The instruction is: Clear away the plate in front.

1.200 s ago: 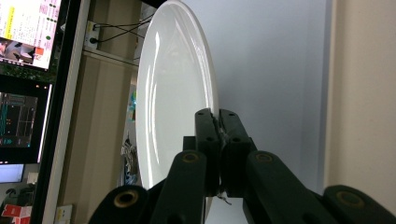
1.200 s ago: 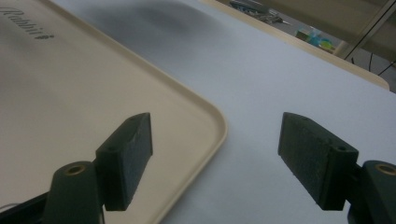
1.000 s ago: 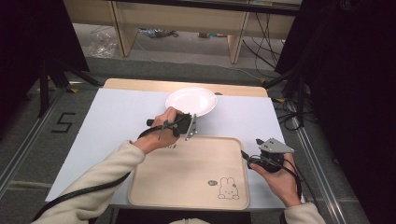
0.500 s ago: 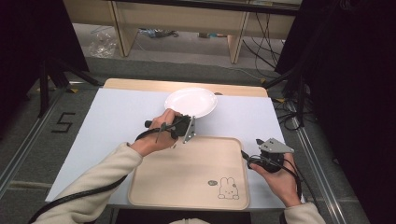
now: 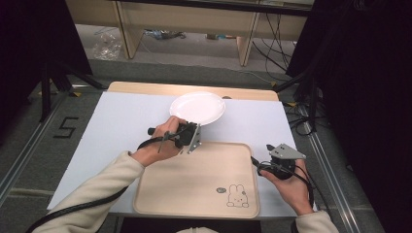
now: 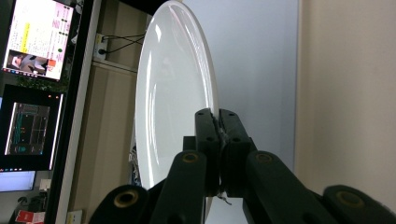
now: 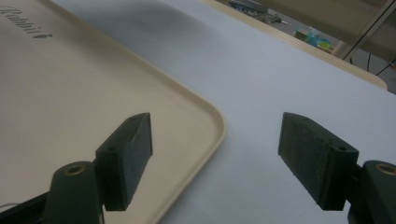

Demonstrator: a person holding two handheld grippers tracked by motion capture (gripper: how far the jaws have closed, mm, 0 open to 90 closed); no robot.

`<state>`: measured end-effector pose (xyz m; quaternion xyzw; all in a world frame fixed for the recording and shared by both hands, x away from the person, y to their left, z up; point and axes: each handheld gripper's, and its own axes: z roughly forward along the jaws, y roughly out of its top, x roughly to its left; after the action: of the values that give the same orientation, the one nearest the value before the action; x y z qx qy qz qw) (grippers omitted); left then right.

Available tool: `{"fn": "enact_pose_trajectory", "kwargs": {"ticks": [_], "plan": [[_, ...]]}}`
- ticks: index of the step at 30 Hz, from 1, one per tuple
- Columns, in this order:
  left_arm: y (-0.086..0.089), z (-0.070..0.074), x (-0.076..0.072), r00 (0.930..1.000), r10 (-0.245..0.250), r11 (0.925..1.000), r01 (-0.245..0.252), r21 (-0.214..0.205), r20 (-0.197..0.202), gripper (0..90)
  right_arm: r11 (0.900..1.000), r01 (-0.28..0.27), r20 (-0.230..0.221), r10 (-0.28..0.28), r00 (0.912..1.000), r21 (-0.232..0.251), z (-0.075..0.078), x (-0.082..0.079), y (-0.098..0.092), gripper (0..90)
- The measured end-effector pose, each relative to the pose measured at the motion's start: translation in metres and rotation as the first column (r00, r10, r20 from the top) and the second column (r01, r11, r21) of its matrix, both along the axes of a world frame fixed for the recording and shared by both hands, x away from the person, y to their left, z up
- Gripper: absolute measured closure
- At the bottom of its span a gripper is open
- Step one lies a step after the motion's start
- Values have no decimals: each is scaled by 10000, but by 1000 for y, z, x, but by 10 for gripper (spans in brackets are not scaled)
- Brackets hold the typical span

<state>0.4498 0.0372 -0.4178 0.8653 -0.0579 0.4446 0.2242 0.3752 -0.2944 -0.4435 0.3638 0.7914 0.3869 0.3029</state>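
Note:
A white plate (image 5: 197, 108) lies at the far middle of the table, its near rim clamped by my left gripper (image 5: 195, 126). In the left gripper view the two black jaws of the left gripper (image 6: 219, 117) press together on the edge of the plate (image 6: 173, 93), which appears turned on its side. A beige tray (image 5: 194, 194) with a rabbit print sits at the near edge of the table. My right gripper (image 5: 257, 164) rests by the tray's right edge. In its own view my right gripper (image 7: 215, 140) stands open, straddling the rim of the tray (image 7: 70, 93) with nothing between the pads.
A white sheet (image 5: 121, 121) covers the table, with a wooden strip (image 5: 145, 87) along the far edge. Cables run on the floor at the right (image 5: 301, 116). Dark stands flank the table on both sides.

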Motion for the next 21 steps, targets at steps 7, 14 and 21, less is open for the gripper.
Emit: {"fn": "enact_pose_trajectory", "kwargs": {"ticks": [7,14,21], "plan": [[2,2,-6,10000,-74,10000,74,-40,49,880,10000,-12,22,12,10000,-18,0,0,0,269],[2,2,-12,9998,-171,9999,171,0,52,880,10000,4,18,-3,10000,-40,0,0,0,269],[3,4,-20,9996,-293,9995,292,73,45,881,10000,12,8,-12,10000,-45,0,0,0,270]]}}
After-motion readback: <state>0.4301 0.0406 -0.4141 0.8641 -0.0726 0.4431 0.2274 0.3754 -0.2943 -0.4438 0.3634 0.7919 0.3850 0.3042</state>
